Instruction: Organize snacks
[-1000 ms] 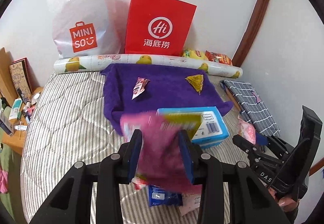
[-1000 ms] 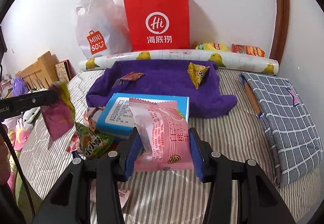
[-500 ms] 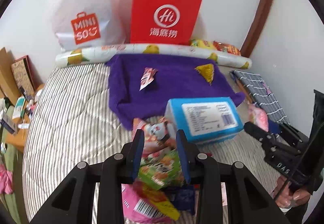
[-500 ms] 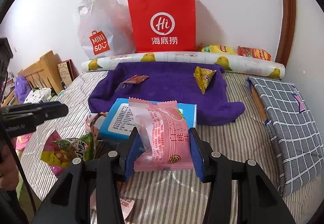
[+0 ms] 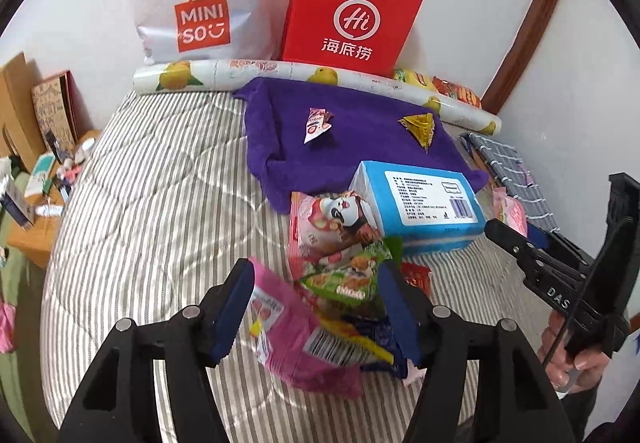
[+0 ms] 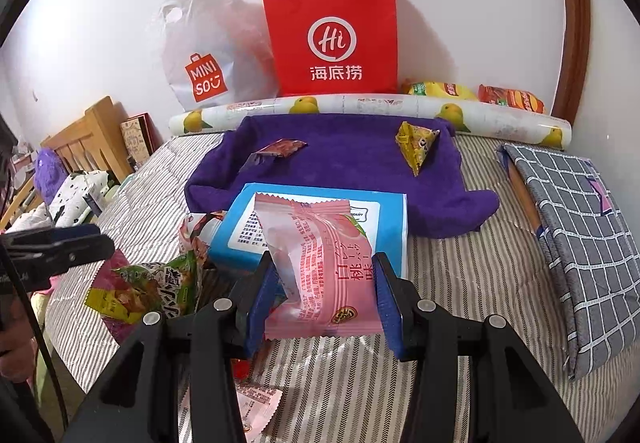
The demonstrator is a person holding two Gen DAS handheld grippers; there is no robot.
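The right tool (image 6: 324,283) is clamped on a pink peach-flavour snack packet (image 6: 320,267), which stands upright between its two blue pads above the striped bed (image 6: 460,283). Just behind that packet lies a blue box (image 6: 392,219), label side up, at the near edge of a purple towel (image 6: 352,159). On the towel rest two small snacks well apart: a reddish wrapper (image 6: 278,149) on the left and a yellow triangular packet (image 6: 416,141) on the right.

The left tool (image 5: 316,307) stands with its fingers spread apart, gripping nothing. Between and just below its pads lies a magenta snack bag (image 5: 296,339) flat on the bed, barcode end toward the right pad. Ahead of it, a green snack packet (image 5: 348,279) and a pink-and-white packet (image 5: 328,227) are heaped together, touching the blue box (image 5: 420,203).

Against the wall stand a red paper bag (image 5: 352,15) and a white MINISO bag (image 5: 200,3), with a fruit-printed roll (image 5: 280,71) lying in front of them.
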